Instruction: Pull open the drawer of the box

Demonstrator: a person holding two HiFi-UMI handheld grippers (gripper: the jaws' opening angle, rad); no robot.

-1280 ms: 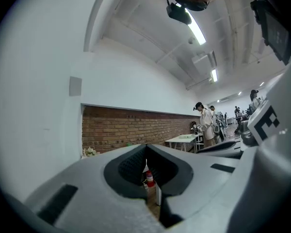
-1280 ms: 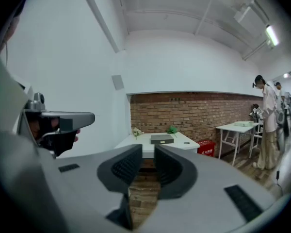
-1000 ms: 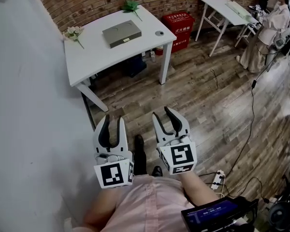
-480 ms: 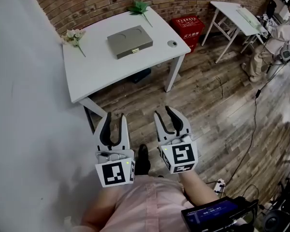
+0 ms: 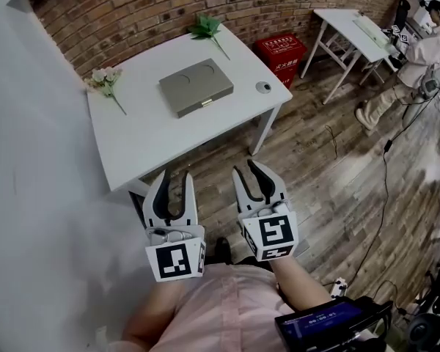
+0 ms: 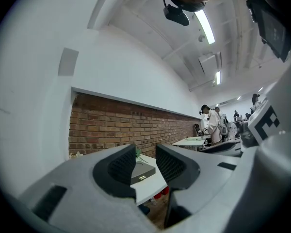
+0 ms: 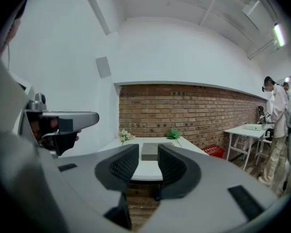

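Observation:
A flat grey box [image 5: 196, 86] with a small brass pull on its near side lies in the middle of a white table [image 5: 154, 141]. It also shows far off as the box [image 6: 143, 171] in the left gripper view and the box [image 7: 149, 151] in the right gripper view. My left gripper [image 5: 171, 178] and right gripper [image 5: 254, 170] hang side by side over the wooden floor, short of the table's near edge. Both have nothing between their jaws, and the jaws of both are closing.
A white flower sprig [image 5: 105, 79] lies at the table's left, a green paper flower [image 5: 205, 26] at its back, a small round disc [image 5: 263, 87] at its right. Red crates [image 5: 281, 51] stand by the brick wall. A second white table [image 5: 356, 31] and a person [image 5: 414, 57] are at far right.
The table with the box has come nearer and lower in the head view. Both grippers stay side by side in front of me.

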